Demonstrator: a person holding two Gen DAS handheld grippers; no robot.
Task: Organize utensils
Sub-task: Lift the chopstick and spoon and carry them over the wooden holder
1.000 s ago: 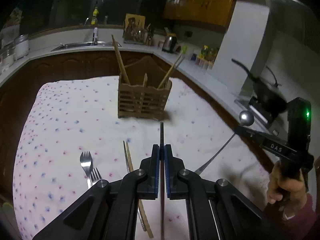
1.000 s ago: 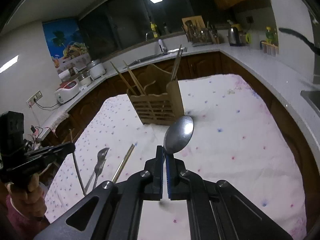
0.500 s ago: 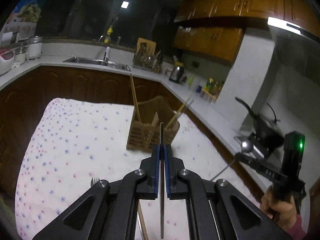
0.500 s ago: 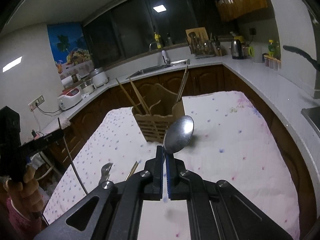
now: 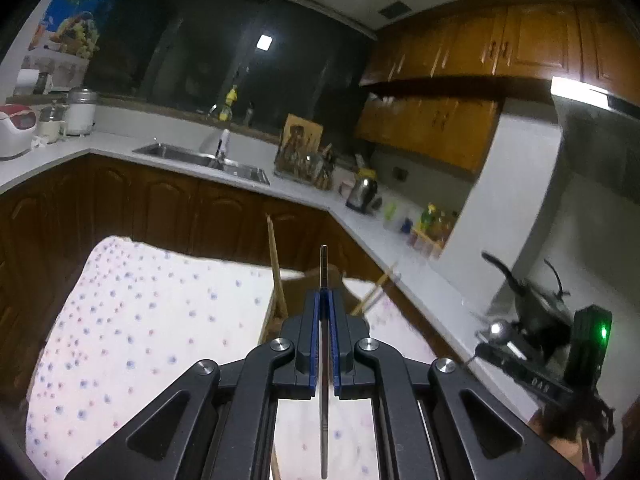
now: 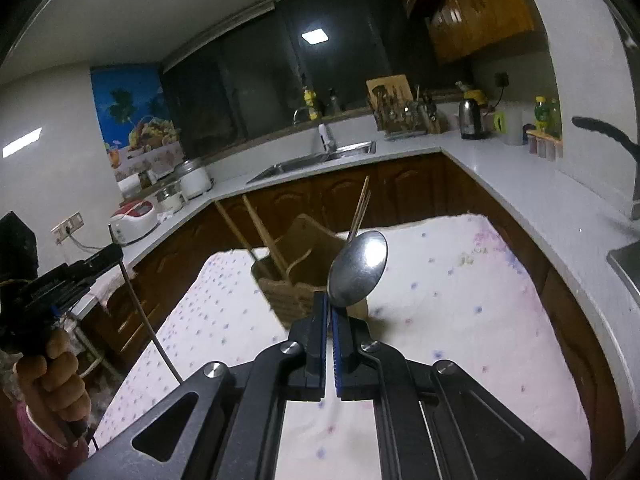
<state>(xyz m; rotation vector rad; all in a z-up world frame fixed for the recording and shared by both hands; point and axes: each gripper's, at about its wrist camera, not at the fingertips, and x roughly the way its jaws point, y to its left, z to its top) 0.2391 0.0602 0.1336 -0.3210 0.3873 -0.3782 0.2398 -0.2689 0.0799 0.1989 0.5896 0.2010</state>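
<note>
While the left wrist camera looks out a little below level over the kitchen, the left gripper (image 5: 325, 300) has its blue-padded jaws pressed together on a thin metal utensil (image 5: 324, 380) seen edge-on, which runs from under the camera up past the fingertips; whether it is a knife or a chopstick I cannot tell. Just beyond the fingertips, largely hidden by them, stands the wooden utensil holder (image 5: 280, 312) on a white cloth with small dots (image 5: 140, 320), a wooden chopstick (image 5: 275, 256) rising from its left side and another stick (image 5: 376, 288) leaning out to the right. At the right edge the right gripper (image 5: 490, 340) shows blurred from the side, a shiny spoon (image 5: 497, 329) bowl at its tip and a green light on its body. Behind lie the pale counter (image 5: 120, 148), the sink (image 5: 200, 160) and a kettle (image 5: 362, 192).

From the right wrist camera, the right gripper (image 6: 330, 304) is tilted downward more steeply and is clamped on the neck of the spoon (image 6: 358, 268), whose bowl stands up above the fingertips, tilted right, and covers part of the utensil holder (image 6: 288, 284). Chopsticks (image 6: 256, 232) slant out of the holder's left compartment; others rise at its right side. At the left edge a hand (image 6: 52, 380) in a reddish sleeve grips the handle of the left gripper (image 6: 116, 254), level and pointing right, with the thin metal utensil (image 6: 144, 320) hanging down from its tip, well apart from the holder. The dotted cloth (image 6: 460, 300) around the holder is bare.
</note>
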